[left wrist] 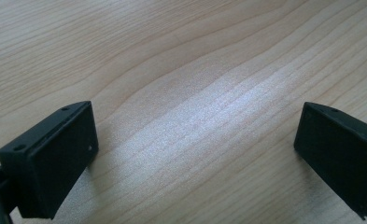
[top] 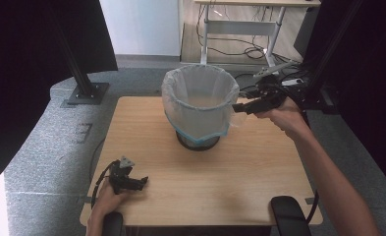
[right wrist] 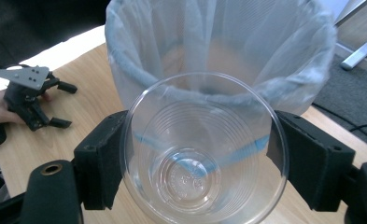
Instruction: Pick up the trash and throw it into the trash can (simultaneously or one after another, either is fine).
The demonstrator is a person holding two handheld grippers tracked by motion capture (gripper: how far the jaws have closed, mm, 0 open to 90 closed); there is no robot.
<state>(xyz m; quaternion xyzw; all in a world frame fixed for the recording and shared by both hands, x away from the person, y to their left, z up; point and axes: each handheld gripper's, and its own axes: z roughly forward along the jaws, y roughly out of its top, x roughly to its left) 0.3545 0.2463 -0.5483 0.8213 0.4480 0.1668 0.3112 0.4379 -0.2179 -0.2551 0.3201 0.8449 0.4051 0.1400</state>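
Cup: a clear plastic cup [right wrist: 203, 149] sits clamped between the two black fingers [right wrist: 99, 158] of the right gripper [top: 240, 108], mouth toward the camera, so its ribbed inside and bottom show. It is up off the desk, just beside the bin's rim.
Why held so: the pads squeeze the wall from both sides, which keeps a thin, light cup steady without crushing it; I'd judge it is being brought to the bin to be thrown in.
Bin: a round bin [top: 199, 105] lined with a pale see-through bag [right wrist: 274, 42], folded over the rim so it stays wide for a drop. It stands on the far middle of the desk.
Right hand: the hand [top: 285, 118] reaches in from the bin's right side, gripper roughly level.
Left gripper: the left gripper [top: 131, 181] rests low at the near left of the desk [top: 230, 182], its fingers [left wrist: 55, 158] spread wide with nothing between them, bare wood below. It looks parked out of the way.
Risk: the cup could catch the liner's edge.
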